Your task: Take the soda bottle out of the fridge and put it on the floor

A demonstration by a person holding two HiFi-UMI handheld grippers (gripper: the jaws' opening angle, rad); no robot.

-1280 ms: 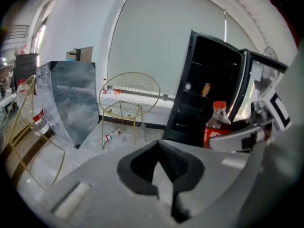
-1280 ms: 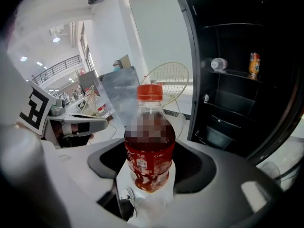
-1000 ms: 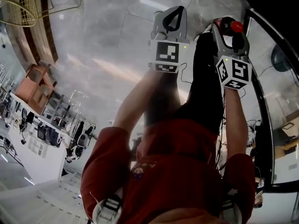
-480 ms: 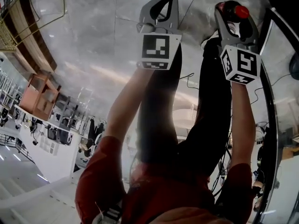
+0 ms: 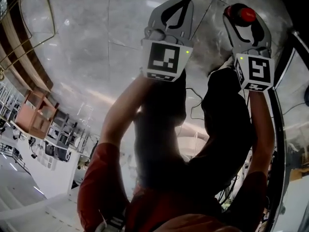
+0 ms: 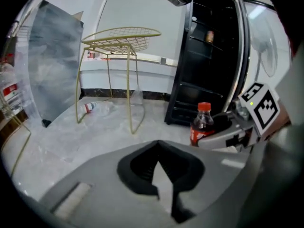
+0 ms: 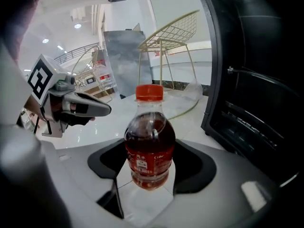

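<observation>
The soda bottle (image 7: 149, 146), dark cola with a red cap, stands upright between the jaws of my right gripper (image 7: 151, 161), which is shut on its body just above the marble floor (image 7: 142, 208). In the head view the red cap of the soda bottle (image 5: 247, 14) shows inside the right gripper (image 5: 240, 19) at the upper right. My left gripper (image 5: 177, 3) hovers beside it with its tips touching and nothing held. The left gripper view shows its own jaws (image 6: 157, 144) together, with the soda bottle (image 6: 202, 125) in the right gripper (image 6: 223, 134) off to the right.
The black fridge (image 6: 204, 56) stands open close on the right, and its dark shelves (image 7: 256, 89) show in the right gripper view. A gold wire stand (image 6: 121, 37) rises ahead on the floor, with a small bottle (image 6: 90, 107) lying near it. A grey panel (image 6: 52, 65) leans at the left.
Both grippers have moved a little farther out over the floor, the bottle still held in the right one. The person's legs have bent and shifted beneath the arms.
</observation>
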